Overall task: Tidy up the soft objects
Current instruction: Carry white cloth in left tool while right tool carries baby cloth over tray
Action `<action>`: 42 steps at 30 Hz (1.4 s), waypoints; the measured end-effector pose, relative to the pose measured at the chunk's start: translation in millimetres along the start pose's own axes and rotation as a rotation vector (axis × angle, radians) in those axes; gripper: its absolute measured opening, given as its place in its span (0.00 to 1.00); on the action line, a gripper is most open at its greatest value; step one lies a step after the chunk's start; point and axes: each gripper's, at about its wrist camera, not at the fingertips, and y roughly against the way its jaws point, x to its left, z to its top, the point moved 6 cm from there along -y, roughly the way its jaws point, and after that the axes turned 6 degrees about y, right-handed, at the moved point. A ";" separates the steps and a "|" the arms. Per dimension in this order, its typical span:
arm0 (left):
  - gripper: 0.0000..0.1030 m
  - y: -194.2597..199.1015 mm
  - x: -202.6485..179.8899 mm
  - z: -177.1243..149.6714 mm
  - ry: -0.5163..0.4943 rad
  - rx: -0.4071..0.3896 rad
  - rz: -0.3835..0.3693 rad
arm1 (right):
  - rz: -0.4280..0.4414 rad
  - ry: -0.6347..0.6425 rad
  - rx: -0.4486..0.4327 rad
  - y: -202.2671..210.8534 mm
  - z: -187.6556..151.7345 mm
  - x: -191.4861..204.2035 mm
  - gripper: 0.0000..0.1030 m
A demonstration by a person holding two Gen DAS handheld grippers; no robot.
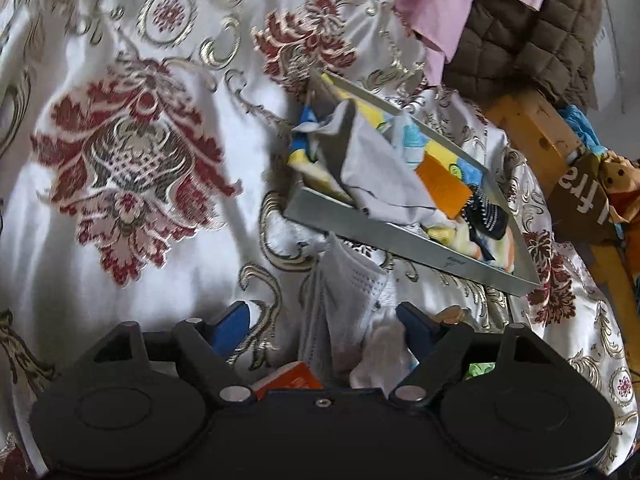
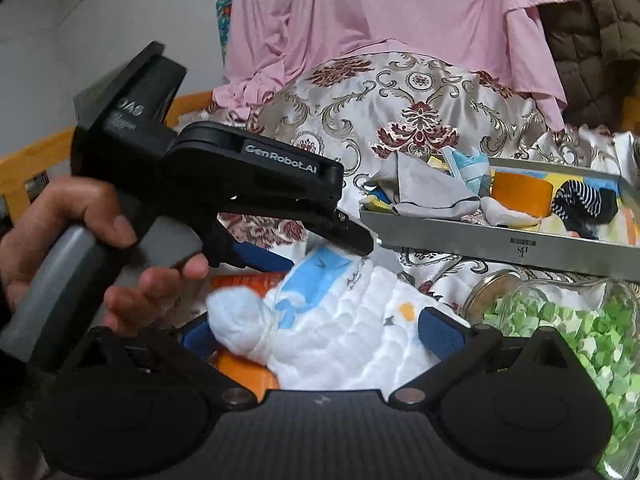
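A white quilted cloth (image 1: 344, 300) with blue and orange prints (image 2: 340, 320) lies bunched on the patterned bedspread (image 1: 160, 240). My left gripper (image 1: 324, 316) is open, and the cloth runs up between its blue fingers (image 1: 234, 322). In the right wrist view a hand (image 2: 60, 232) holds that left gripper (image 2: 316, 258) tilted down over the cloth's far edge. My right gripper (image 2: 320, 328) stands wide open around the near end of the same cloth. A metal tray (image 1: 360, 232) beyond holds a grey cloth (image 1: 372, 168) and a striped dark sock (image 2: 580, 204).
An orange tape roll (image 2: 520, 196) sits in the tray (image 2: 480, 240). A glass jar of green paper pieces (image 2: 560, 328) lies right of the cloth, an orange box (image 2: 240, 280) under its left. Pink fabric (image 2: 380, 20), a brown quilted jacket (image 1: 532, 40) and a wooden bed frame (image 1: 532, 136) stand behind.
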 end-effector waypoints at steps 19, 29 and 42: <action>0.52 -3.7 18.8 2.9 0.149 -0.013 -0.084 | 0.077 -0.053 0.015 2.8 2.9 5.6 0.75; 0.44 -3.9 32.2 3.9 0.262 -0.011 -0.124 | 0.147 -0.228 0.019 1.4 0.1 -10.2 0.47; 0.38 -2.8 37.4 7.7 0.253 -0.003 -0.124 | 0.029 -0.188 0.007 16.6 10.0 -20.8 0.30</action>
